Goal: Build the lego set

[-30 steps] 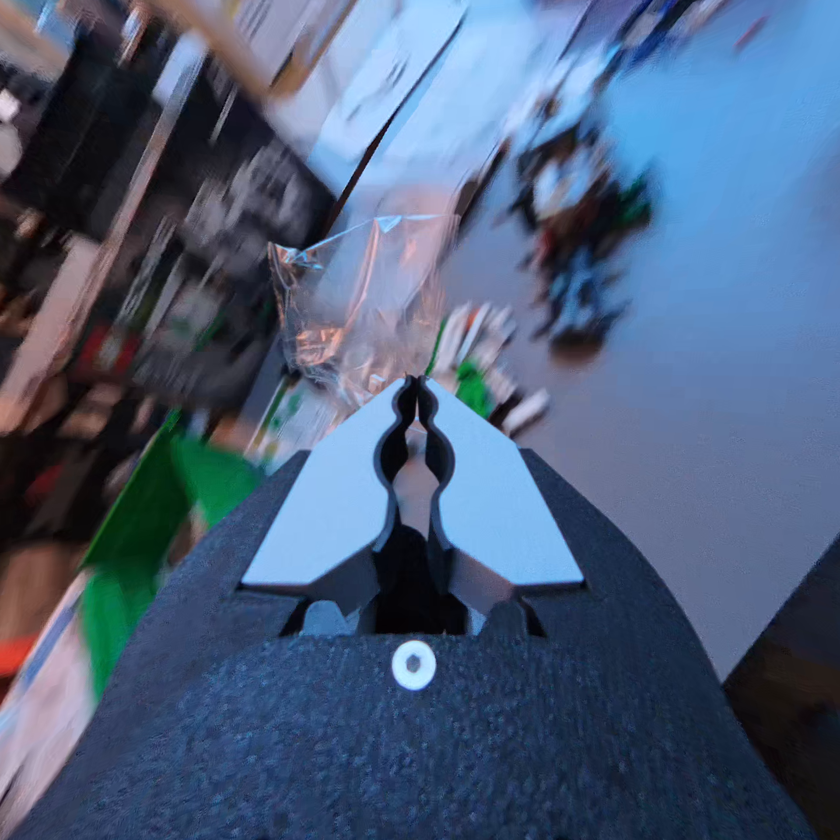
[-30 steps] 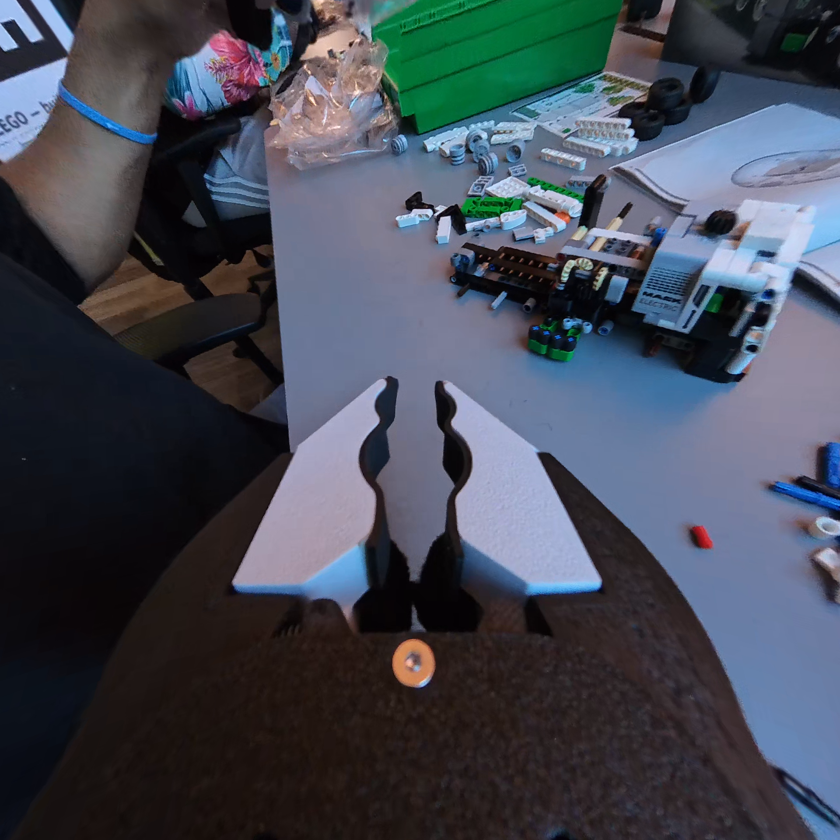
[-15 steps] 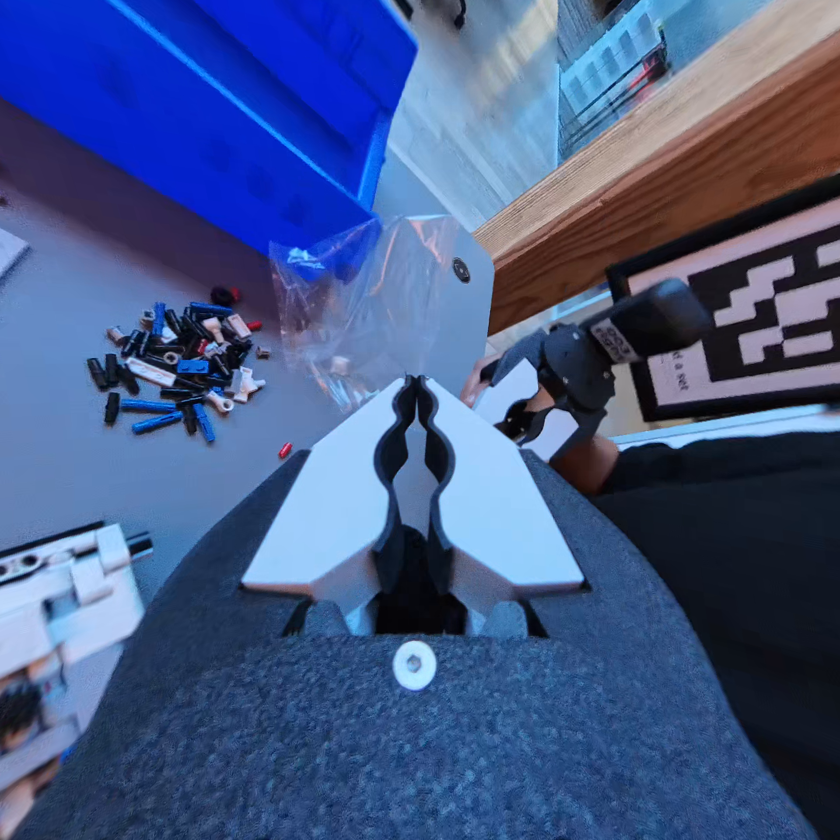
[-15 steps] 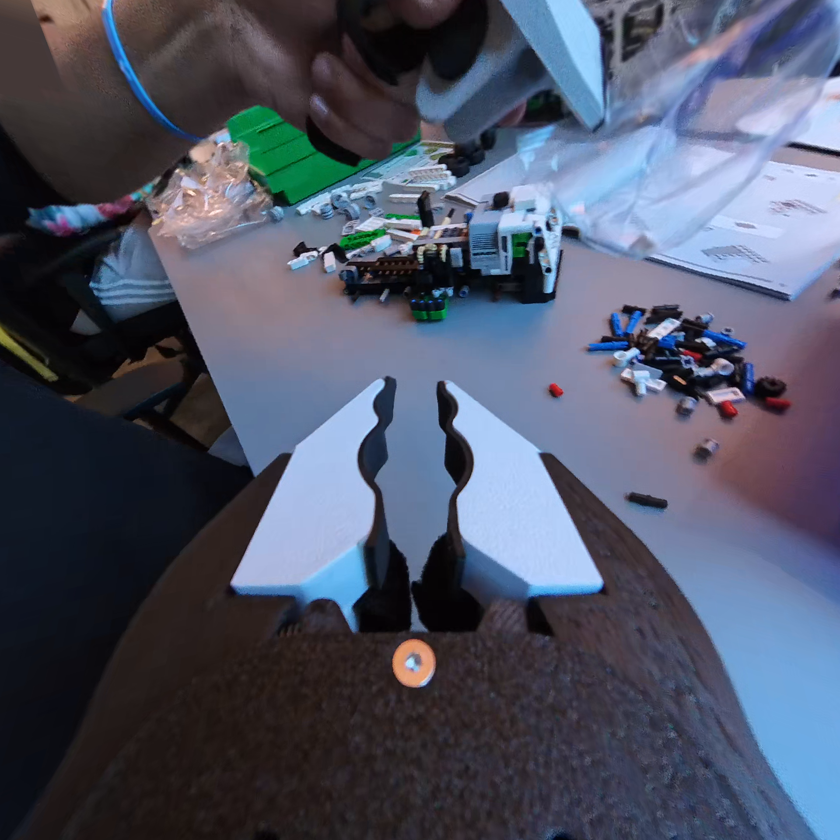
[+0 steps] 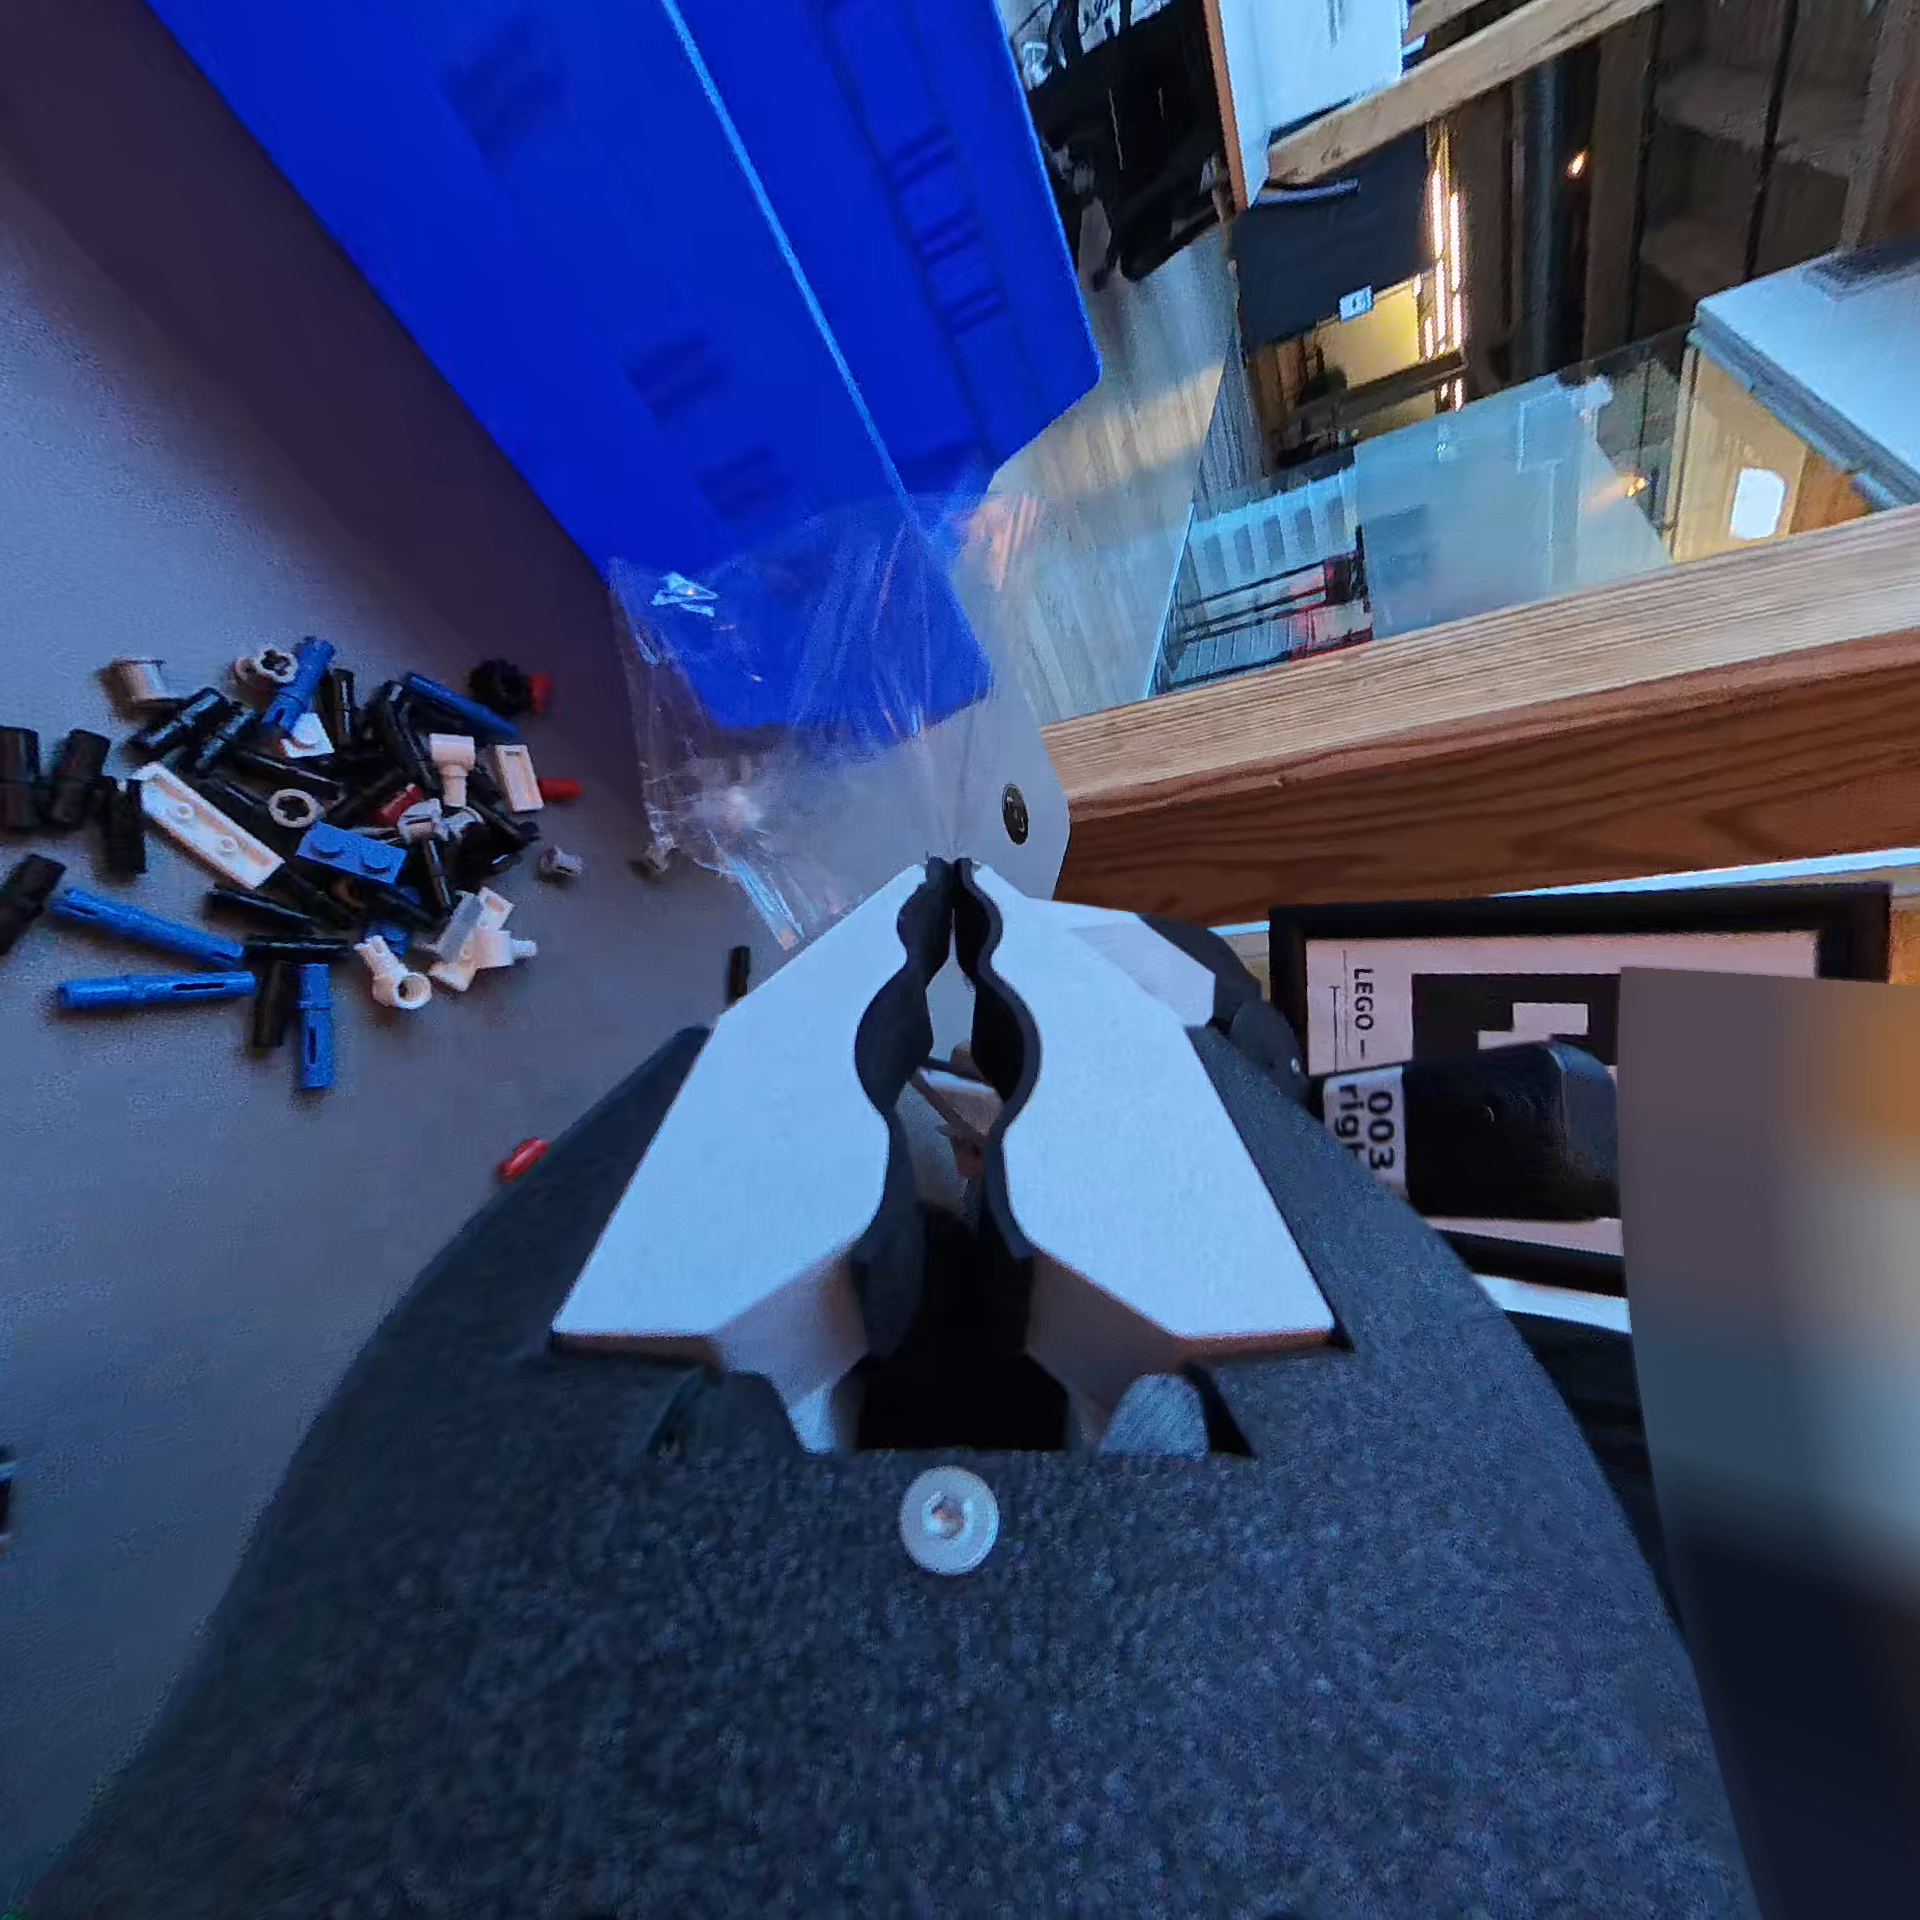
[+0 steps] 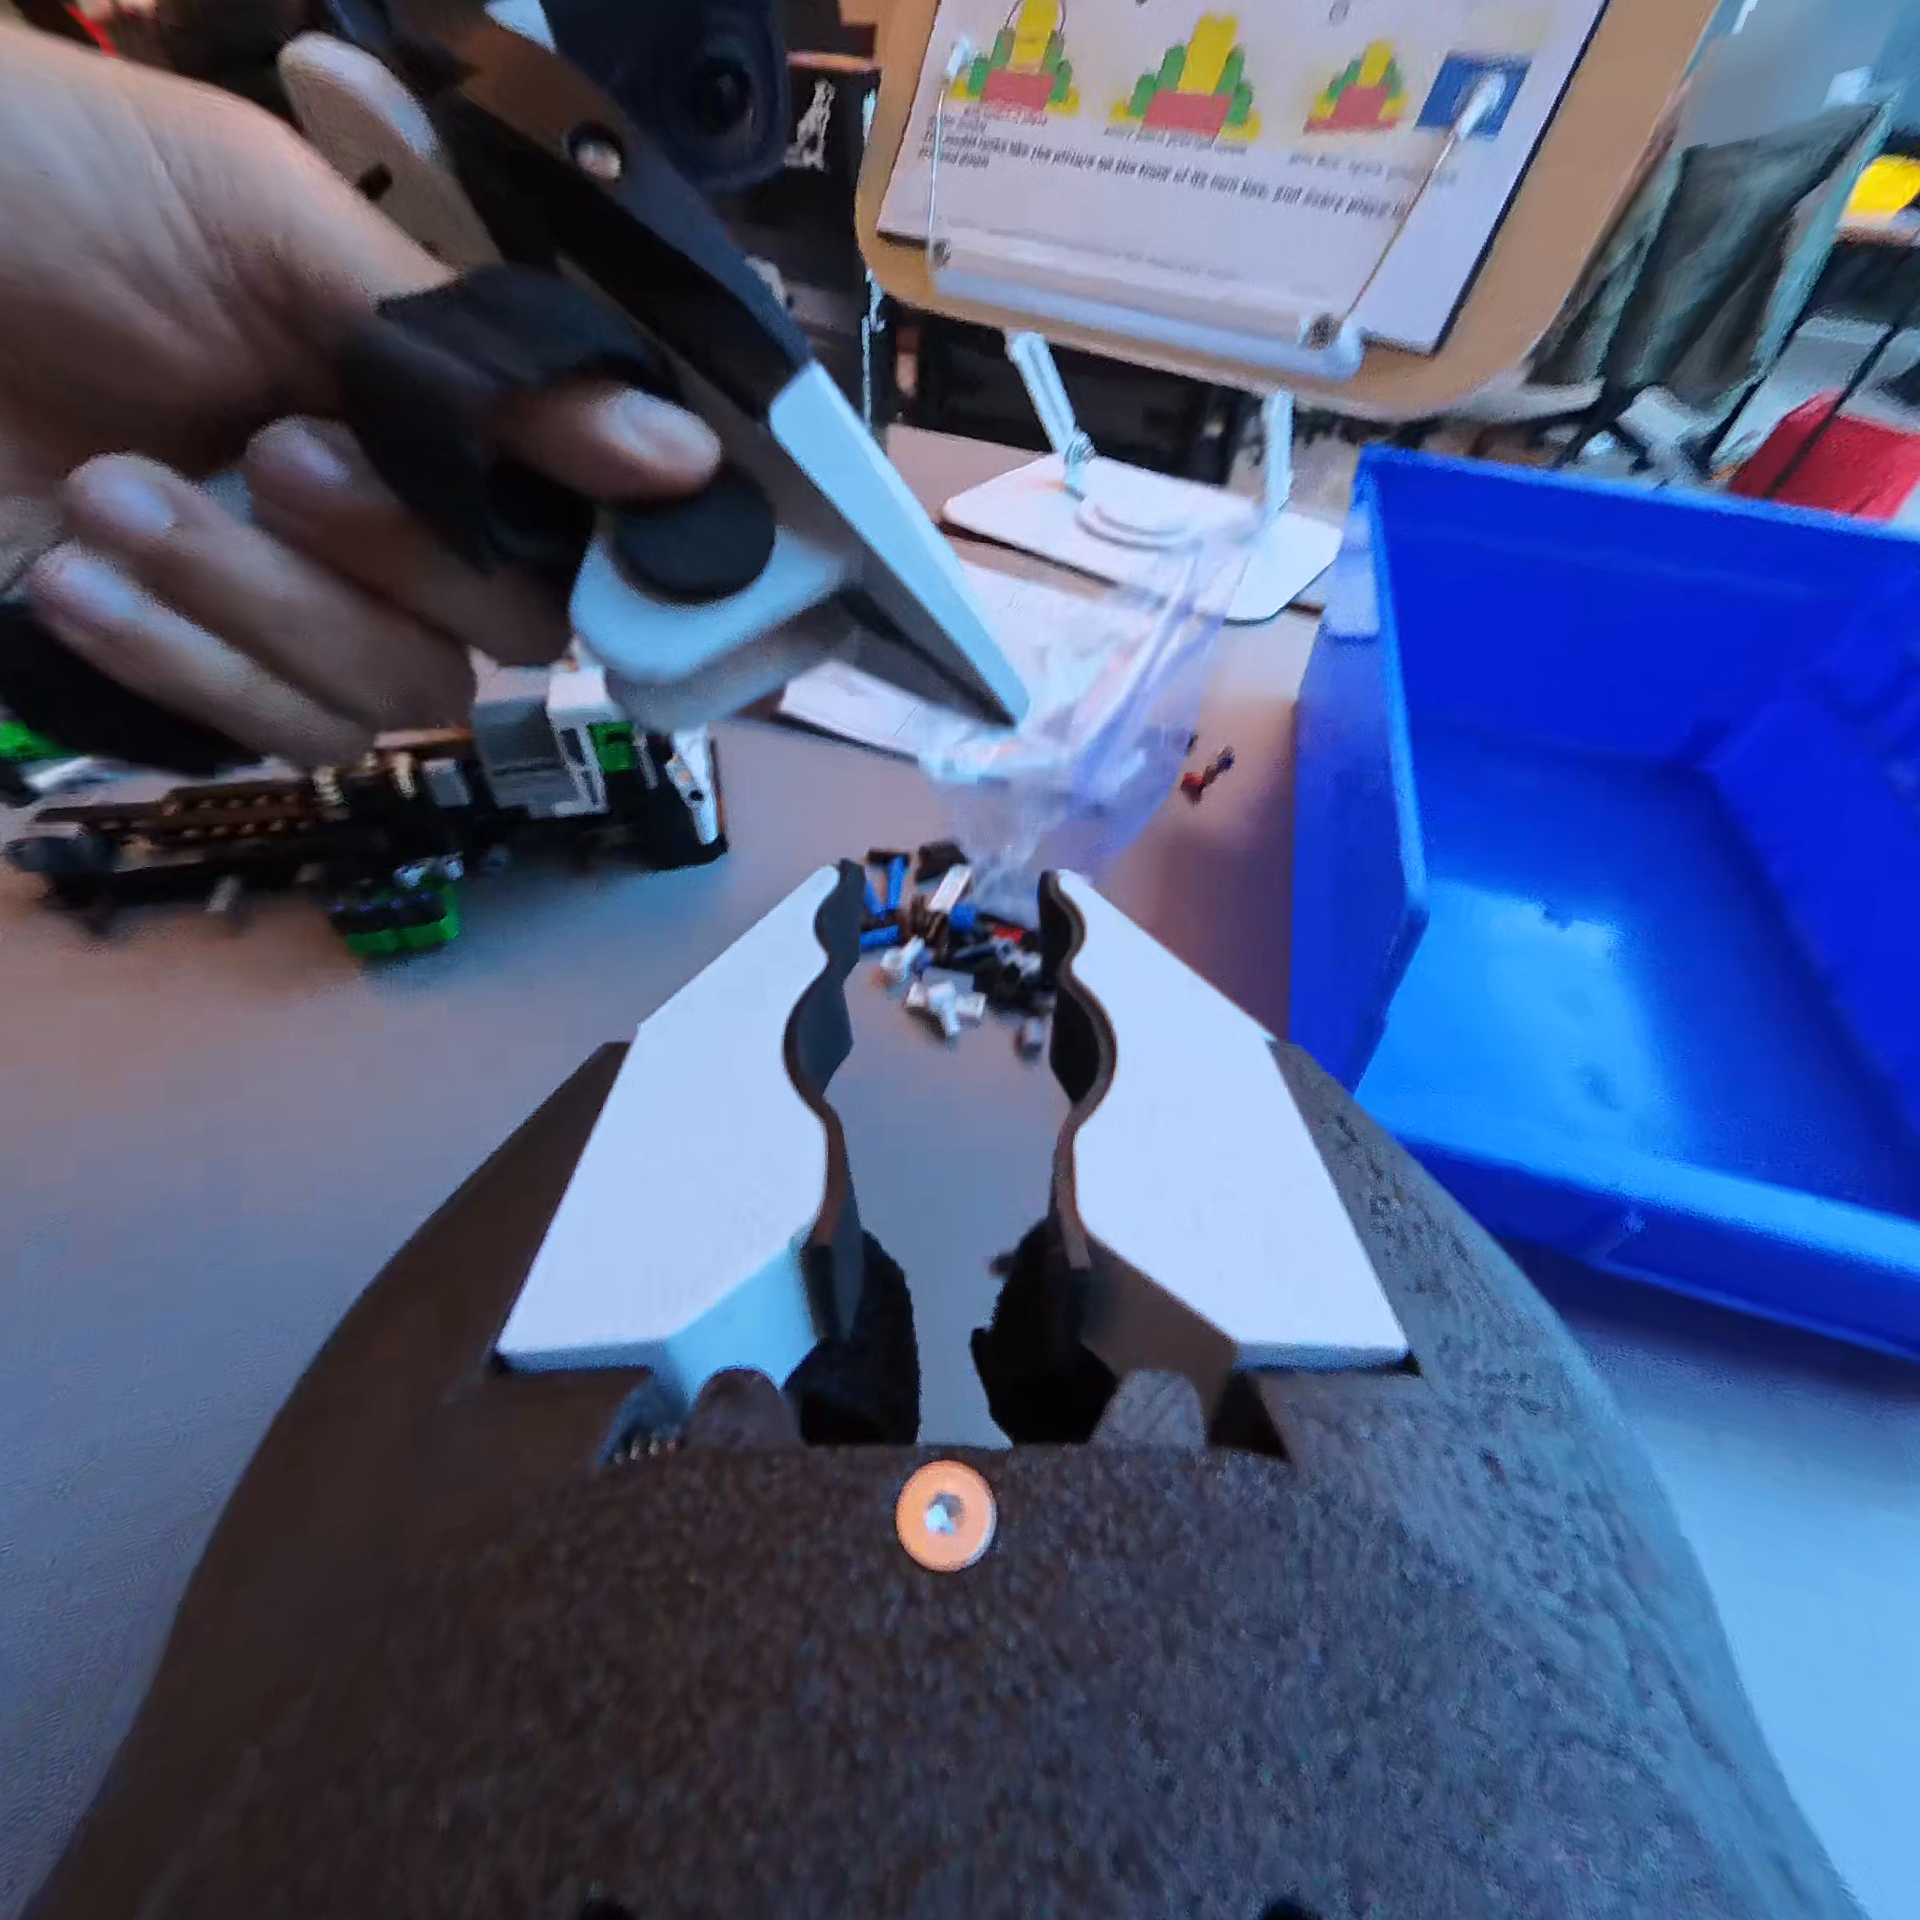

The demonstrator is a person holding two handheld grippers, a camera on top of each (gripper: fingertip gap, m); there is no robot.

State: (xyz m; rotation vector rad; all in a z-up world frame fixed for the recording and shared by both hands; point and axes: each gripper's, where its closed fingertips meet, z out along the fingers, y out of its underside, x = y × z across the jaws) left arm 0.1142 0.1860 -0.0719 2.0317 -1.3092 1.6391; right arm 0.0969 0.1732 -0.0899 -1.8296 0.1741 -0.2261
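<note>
My left gripper [image 5: 951, 862] is shut on the edge of a clear plastic bag [image 5: 810, 707], which hangs above a pile of small blue, black and white lego pieces [image 5: 291, 831] on the grey table. In the right wrist view, a hand holds the left gripper [image 6: 1003, 712] with the bag [image 6: 1091, 748] over the pile [image 6: 956, 956]. My right gripper [image 6: 948, 894] is open and empty, just short of the pile and below the bag. A partly built black, white and green lego truck [image 6: 416, 800] stands at the left.
A blue bin [image 6: 1610, 935] stands right of the pile and also shows in the left wrist view [image 5: 644, 260]. An instruction sheet on a white stand [image 6: 1195, 156] is at the back. A red piece [image 5: 520, 1158] lies loose on the table [image 5: 208, 1299]. Left and right tips are no more than a few centimetres apart.
The left gripper has carried the bag from beside the table to above the pile. The right gripper has turned toward the pile and blue bin, and its jaws have opened wider.
</note>
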